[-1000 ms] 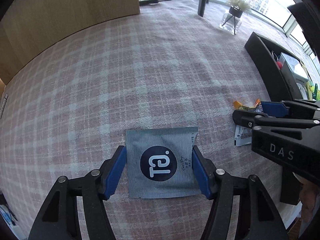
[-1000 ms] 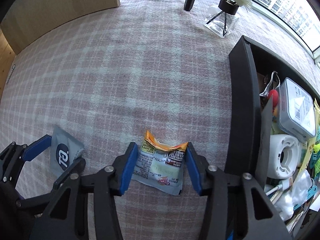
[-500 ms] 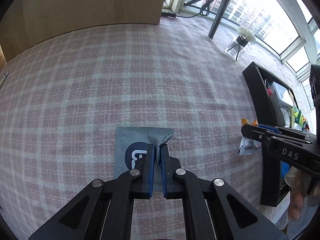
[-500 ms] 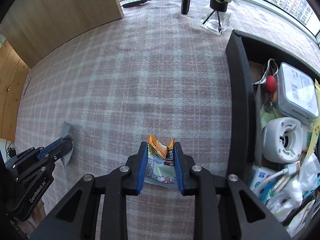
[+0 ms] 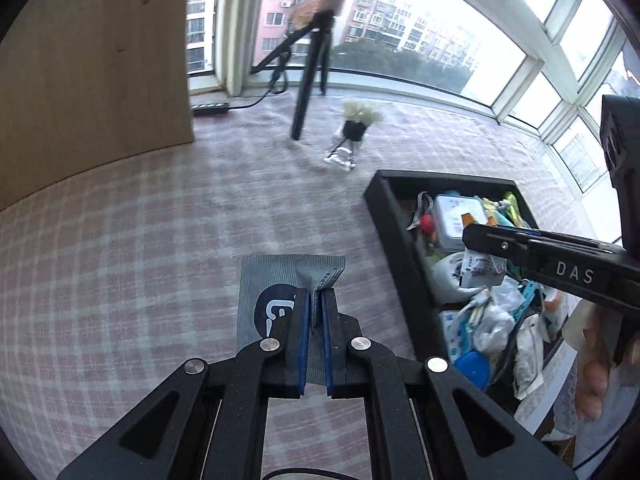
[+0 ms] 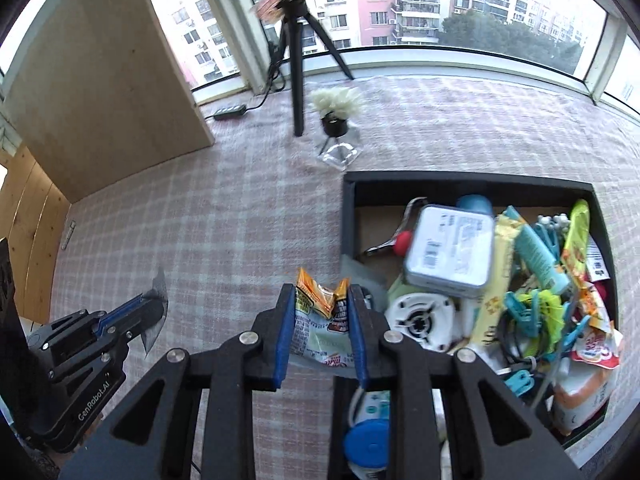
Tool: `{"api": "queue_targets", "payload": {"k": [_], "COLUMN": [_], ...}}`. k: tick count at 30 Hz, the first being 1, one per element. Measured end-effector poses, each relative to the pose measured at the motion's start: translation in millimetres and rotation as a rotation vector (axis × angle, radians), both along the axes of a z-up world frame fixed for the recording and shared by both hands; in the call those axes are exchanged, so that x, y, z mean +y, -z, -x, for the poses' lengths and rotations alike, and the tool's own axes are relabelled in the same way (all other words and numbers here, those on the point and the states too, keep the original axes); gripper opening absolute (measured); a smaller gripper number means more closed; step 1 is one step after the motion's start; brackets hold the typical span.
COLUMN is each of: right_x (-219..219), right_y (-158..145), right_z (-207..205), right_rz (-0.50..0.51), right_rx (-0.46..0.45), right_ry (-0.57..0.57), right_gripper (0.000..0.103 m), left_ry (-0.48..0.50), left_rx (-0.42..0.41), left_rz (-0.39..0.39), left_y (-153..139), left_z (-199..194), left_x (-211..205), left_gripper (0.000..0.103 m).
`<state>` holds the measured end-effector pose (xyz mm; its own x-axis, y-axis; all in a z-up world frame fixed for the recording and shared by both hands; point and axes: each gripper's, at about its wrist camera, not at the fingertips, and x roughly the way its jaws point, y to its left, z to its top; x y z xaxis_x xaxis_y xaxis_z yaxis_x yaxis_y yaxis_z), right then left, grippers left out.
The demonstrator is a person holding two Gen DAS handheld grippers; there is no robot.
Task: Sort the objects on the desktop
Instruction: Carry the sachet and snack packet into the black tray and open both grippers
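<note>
My left gripper [image 5: 316, 300] is shut on a grey striped sachet [image 5: 276, 280] with a dark round logo, held crumpled above the checked cloth. In the right wrist view the same gripper [image 6: 154, 306] sits low at the left with the sachet [image 6: 159, 282] sticking up from it. My right gripper [image 6: 320, 300] is shut on a snack packet [image 6: 320, 320] with an orange top, at the left wall of the black box [image 6: 347, 216]. From the left wrist view the right gripper [image 5: 480, 242] hangs over the box [image 5: 400, 248] with the packet [image 5: 480, 270] below its fingers.
The box holds several items: a white tin [image 6: 448, 248], a white round device [image 6: 420, 320], clips, tubes and a blue lid [image 6: 366, 446]. A tripod [image 6: 296, 60], a flower vase [image 6: 336, 128], a wooden board [image 6: 96, 92] and a power strip [image 6: 230, 112] stand at the back.
Both grippers closed on their packets, which lay flat on the cloth, and lifted them. Both moved up and right towards the box, and the right one now reaches its left wall.
</note>
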<state>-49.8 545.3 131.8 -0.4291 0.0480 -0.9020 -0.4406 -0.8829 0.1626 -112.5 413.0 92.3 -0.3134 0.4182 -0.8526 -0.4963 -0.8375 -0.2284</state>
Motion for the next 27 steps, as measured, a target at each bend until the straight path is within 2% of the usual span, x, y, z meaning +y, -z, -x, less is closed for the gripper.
{"api": "queue_targets", "payload": {"k": [4,6,12,19,21,22,24,27], "right_x": [42.4,64.0,123.1,159.9,162.8,163.0,163.7,160.6], "right_y": [-16.9,-10.2,-15.6,-16.2,-16.2,-16.4,-19.3,-25.2], "right_z": [-17.3,-22.7,-58.1,-85.2,-87.4,-87.6,-90.2,-95.8], "right_rz": [-0.034,-0.033,-0.032,-0.016,-0.008,0.001,-0.017,-0.033], "right_rx": [0.004,0.006,0.004,-0.008,-0.014,-0.01,-0.013,0.01], "right_ry": [0.083,0.137,0.265,0.336,0.327,0.316,0.33,0.344], "right_gripper": [0.025,0.025,0.025,0.025,0.029,0.031,0.048,0.052], "left_ry": [0.106,0.156,0.277,0.37,0.405,0.407,0.381,0.366], "left_rx": [0.016,0.007,0.005,-0.024,-0.035,-0.031,-0.028,-0.028], "left_rz": [-0.01,-0.025,-0.041,-0.038,-0.049,-0.045,-0.037,-0.067], "left_y": [-14.2,-19.5,-28.4,-26.2,-26.5,-27.4,-30.5,-35.6], "left_z": [-10.8,-16.0,-31.9,-46.7,-50.8,-52.5,-52.8,-48.1], "left_x": [58.2,84.9,159.1,216.3,224.8,226.5,225.4,216.7], "left_gripper": [0.005,0.005,0.005,0.006,0.008,0.011,0.053,0.054]}}
